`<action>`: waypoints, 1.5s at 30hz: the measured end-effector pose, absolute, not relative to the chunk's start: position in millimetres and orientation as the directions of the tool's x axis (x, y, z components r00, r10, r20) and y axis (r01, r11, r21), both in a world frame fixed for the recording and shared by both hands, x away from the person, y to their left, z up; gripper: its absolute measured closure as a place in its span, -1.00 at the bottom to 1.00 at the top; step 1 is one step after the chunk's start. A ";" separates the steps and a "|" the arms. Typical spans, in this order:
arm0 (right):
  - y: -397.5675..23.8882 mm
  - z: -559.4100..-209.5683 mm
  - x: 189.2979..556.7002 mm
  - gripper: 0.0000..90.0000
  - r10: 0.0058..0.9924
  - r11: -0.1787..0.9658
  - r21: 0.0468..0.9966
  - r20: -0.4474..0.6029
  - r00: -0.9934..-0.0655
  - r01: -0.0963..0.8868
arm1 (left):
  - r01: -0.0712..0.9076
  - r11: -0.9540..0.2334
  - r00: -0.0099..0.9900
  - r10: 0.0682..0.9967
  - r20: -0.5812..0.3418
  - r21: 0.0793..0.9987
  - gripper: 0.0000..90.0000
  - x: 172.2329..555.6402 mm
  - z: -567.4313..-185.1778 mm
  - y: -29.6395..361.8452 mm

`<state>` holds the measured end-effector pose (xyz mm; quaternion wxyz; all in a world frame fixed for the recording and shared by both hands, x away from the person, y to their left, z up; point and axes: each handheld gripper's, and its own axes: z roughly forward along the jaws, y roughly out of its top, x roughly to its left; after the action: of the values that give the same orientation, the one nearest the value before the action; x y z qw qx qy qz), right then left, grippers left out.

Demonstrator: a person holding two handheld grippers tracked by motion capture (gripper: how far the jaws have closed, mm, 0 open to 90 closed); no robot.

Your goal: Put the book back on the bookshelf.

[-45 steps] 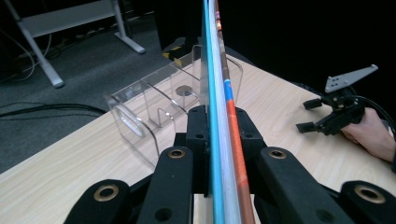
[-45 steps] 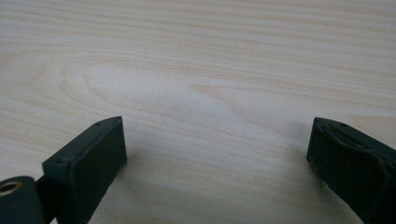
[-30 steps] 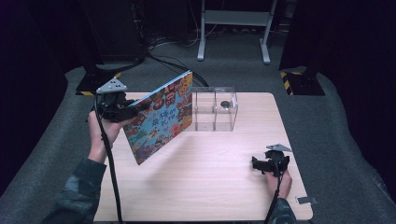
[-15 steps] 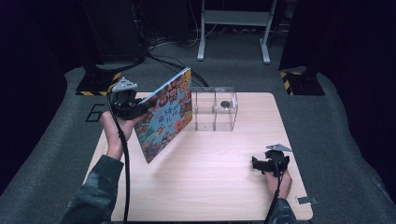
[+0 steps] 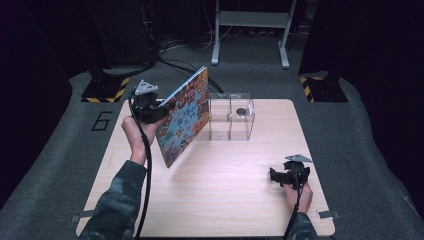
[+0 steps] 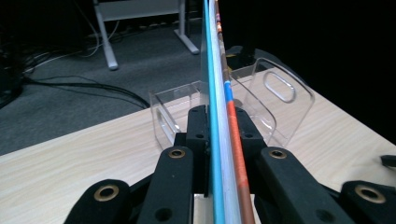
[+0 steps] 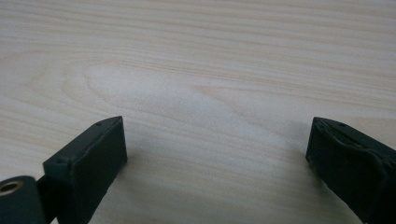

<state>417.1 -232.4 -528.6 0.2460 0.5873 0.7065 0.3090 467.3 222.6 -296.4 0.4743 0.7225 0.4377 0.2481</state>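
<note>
- Two tools: your left tool (image 5: 159,114) clamps a colourful book (image 5: 184,117), tilted above the pale wooden surface (image 5: 220,200) beside a clear box (image 5: 231,116).
- Your right tool (image 7: 215,154) rests open near the surface's right edge.
- Grey floor (image 5: 60,150), dark room.

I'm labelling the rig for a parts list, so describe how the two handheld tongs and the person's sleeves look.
Both tongs are black. The left tongs carry a grey three-cornered plate on top, and a black cable trails from them along the forearm. In their own view the jaw arms show round brass-coloured rivets. The right tongs carry a similar grey plate and a black cable. The left sleeve is a mottled dark green.
</note>
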 end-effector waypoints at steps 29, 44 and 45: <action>-231.7 -528.8 417.6 -0.89 0.982 0.117 0.729 0.014 -0.186 0.675 | 0.359 -0.133 0.413 0.910 -0.030 0.924 0.80 486.1 -331.8 191.7; -231.6 -528.8 417.7 -0.88 0.982 0.119 0.731 0.014 -0.190 0.672 | 0.370 -0.130 0.389 0.921 -0.026 0.920 0.79 492.6 -333.7 186.9; -231.6 -528.9 417.7 -0.88 0.982 0.120 0.731 0.013 -0.189 0.672 | 0.370 -0.132 0.390 0.920 -0.025 0.920 0.78 492.7 -333.7 187.4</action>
<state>417.7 -231.6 -528.9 0.2493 0.5860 0.7055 0.3111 492.7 187.4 -333.7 0.4656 0.6916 0.4663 0.2957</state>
